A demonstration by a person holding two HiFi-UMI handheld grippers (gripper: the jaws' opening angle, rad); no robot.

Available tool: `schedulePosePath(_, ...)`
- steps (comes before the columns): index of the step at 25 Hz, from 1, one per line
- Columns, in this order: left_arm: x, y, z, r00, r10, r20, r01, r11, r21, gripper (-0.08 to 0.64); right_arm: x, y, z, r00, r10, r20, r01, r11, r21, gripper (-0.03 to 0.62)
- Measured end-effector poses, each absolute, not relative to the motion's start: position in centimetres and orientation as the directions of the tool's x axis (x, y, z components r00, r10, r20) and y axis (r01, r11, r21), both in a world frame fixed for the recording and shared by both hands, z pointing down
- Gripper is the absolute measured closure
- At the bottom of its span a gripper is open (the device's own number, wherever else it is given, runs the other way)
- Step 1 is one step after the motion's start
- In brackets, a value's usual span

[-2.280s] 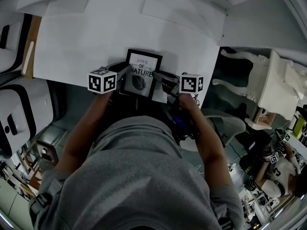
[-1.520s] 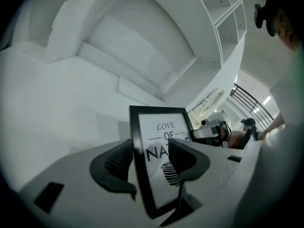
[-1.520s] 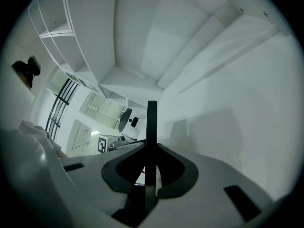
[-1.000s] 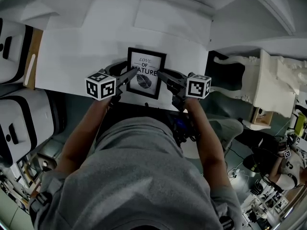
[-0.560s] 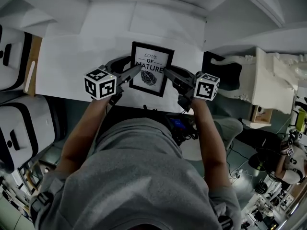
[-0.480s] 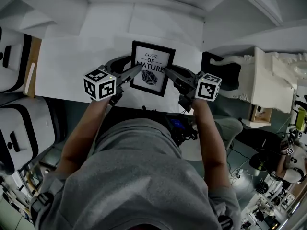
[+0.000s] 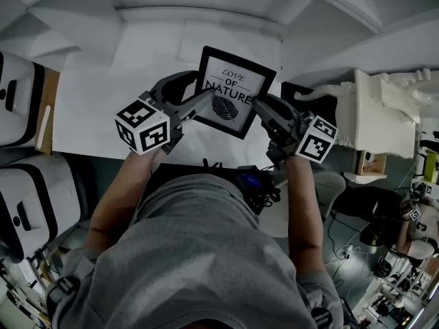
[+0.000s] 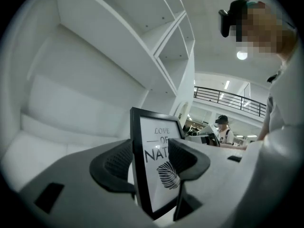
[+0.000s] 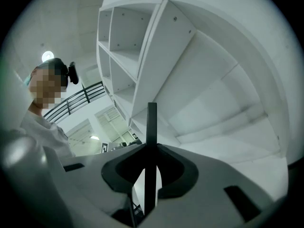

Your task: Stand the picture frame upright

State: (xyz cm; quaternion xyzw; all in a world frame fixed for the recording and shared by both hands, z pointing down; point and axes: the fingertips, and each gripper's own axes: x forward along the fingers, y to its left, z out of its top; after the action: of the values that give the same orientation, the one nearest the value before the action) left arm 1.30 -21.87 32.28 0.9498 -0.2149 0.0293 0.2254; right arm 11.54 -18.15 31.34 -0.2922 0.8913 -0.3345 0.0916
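Picture frame (image 7: 236, 91) mid-lift; left gripper (image 8: 151, 159) and right gripper (image 9: 149, 174) clamp its side edges; next, tip it vertical, set down squarely.

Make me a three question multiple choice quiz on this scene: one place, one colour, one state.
1. Where is the picture frame? A) on the floor B) between the left gripper and right gripper C) in a drawer
2. Its border colour? A) black B) red C) white
3. The right gripper's jaws? A) wide apart, empty B) shut on the frame's edge C) out of view
Answers: B, a gripper holds each side; A, its rim shows black; B, the right gripper view shows the pads pressing the edge.
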Motion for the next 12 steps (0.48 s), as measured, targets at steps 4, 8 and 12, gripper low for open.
schedulePosePath(4, 3.3, -22.0, 28.2, 0.914, -0.389, 0.12, -0.406, -0.853, 0.329, 0.333, 13.4, -18.0, 27.4, -0.787, -0.617, -0.005, -0.498, 0.641, -0.584, 0.509)
schedulePosePath(8, 8.1, -22.7, 19.7, 0.913, -0.395, 0.097, -0.407, -0.891, 0.2, 0.333, 17.9, -18.3, 19.0, -0.756, -0.651, -0.062, -0.542, 0.676, -0.499, 0.509)
schedulePosePath(12, 10.3, -22.8, 14.1, 0.923, -0.382, 0.035, -0.383, -0.913, 0.138, 0.33, 20.1, -18.1, 13.7, -0.73, -0.672, -0.125, -0.57, 0.7, -0.43, 0.509)
